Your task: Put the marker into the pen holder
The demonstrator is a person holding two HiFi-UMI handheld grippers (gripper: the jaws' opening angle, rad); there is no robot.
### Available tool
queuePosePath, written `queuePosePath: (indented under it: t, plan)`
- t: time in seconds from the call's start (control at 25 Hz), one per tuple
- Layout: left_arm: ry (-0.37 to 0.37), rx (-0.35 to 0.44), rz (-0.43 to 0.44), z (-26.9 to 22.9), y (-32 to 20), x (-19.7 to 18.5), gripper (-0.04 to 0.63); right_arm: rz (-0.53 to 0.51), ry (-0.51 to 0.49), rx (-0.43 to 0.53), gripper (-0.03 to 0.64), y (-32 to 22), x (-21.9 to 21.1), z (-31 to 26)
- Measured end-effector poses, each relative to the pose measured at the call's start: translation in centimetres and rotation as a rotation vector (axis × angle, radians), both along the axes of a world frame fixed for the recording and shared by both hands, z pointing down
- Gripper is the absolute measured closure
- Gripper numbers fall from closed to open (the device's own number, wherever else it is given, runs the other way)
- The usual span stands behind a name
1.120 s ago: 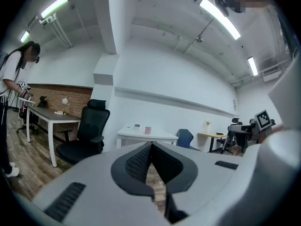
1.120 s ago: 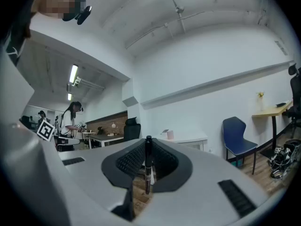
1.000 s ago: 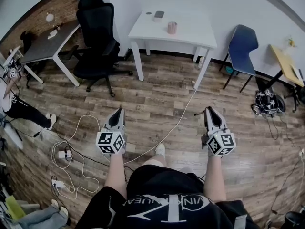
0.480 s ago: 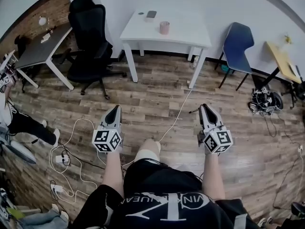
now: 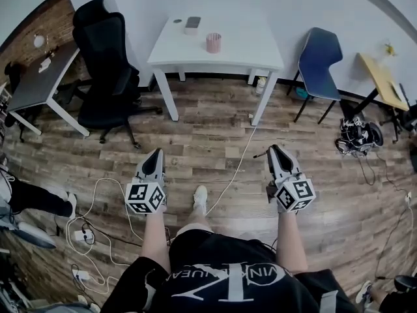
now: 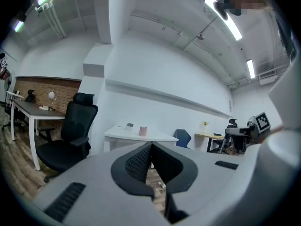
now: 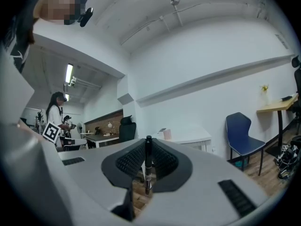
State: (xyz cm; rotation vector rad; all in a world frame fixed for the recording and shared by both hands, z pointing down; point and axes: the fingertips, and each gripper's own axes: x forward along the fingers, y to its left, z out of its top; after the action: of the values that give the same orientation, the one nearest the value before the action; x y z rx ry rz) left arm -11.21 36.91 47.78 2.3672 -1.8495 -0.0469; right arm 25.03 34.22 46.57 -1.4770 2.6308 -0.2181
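A pink pen holder (image 5: 214,42) stands on a white table (image 5: 247,47) far ahead, across the wooden floor. It also shows small in the left gripper view, as the pen holder (image 6: 143,131), and in the right gripper view, as the pen holder (image 7: 166,134). My right gripper (image 5: 273,150) is shut on a black marker (image 7: 148,171), which stands crosswise between the pads. The marker's end (image 5: 259,154) pokes out to the left of the jaws. My left gripper (image 5: 156,154) is shut with nothing in it. Both are held level at waist height, far short of the table.
A phone (image 5: 192,22) and a small dark disc lie on the white table. A black office chair (image 5: 104,51) stands to its left and a blue chair (image 5: 319,57) to its right. White cables (image 5: 234,168) run over the floor. A grey desk (image 5: 36,77) is at far left.
The person has walked forward, so the white table and pen holder sit nearer and lower in the head view. Both grippers keep the same pose, and the marker stays held.
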Motion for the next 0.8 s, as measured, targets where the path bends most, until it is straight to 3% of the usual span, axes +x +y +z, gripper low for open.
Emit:
queuePosePath:
  t: [0.48, 0.8]
  plan:
    - [-0.006, -0.028, 0.05, -1.1, -16.4, -4.9, 0.581, 0.016, -0.026, 0.003, 0.565, -15.4, -5.7, -2.7]
    - [0.002, -0.046, 0.085, -0.8, -24.2, -7.4, 0.581, 0.054, -0.043, -0.029, 0.565, -22.1, -8.2, -2.0]
